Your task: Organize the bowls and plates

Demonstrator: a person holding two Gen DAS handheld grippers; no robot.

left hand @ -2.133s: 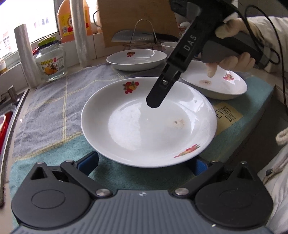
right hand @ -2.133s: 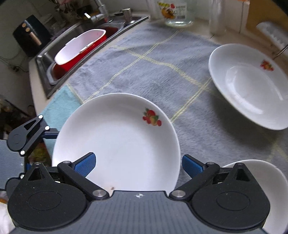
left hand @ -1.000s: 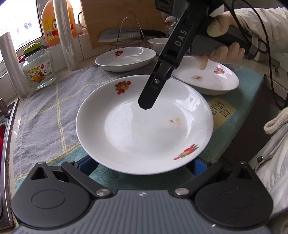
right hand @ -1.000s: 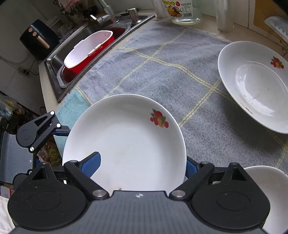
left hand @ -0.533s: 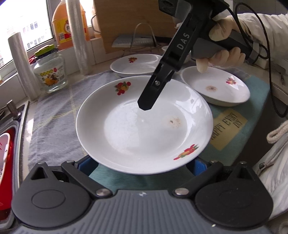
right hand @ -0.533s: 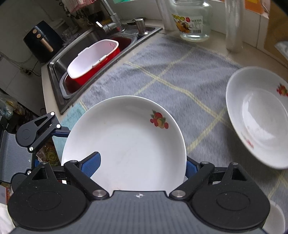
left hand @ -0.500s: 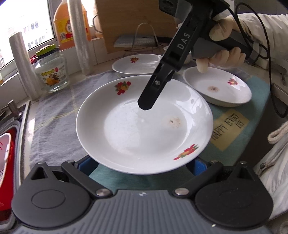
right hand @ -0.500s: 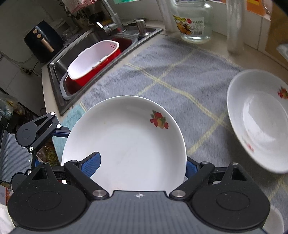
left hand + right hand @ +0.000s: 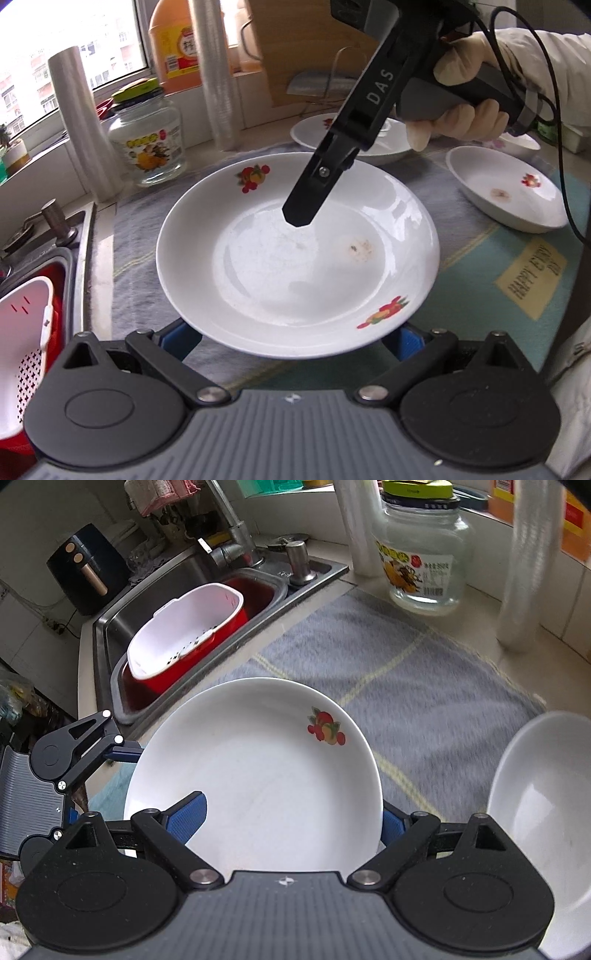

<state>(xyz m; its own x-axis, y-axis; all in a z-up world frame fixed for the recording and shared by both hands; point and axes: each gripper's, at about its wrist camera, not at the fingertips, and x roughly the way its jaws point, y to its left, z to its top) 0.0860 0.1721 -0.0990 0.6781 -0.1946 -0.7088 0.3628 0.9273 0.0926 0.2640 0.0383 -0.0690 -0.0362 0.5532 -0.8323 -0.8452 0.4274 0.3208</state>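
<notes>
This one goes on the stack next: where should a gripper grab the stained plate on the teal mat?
Probably the stained plate by its near rim, coming from the open teal mat side, with one finger over the lip and one beneath. It lies flat and shallow, its flared rim stands off the mat, and nothing crowds that side.

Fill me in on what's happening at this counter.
A person is sorting dishes with a tool in each hand. Both tools grip one white plate from opposite sides: the left tool at the near rim, the right tool at the far one. The plate is carried above the grey towel, near the sink. Two more plates sit on the counter.
</notes>
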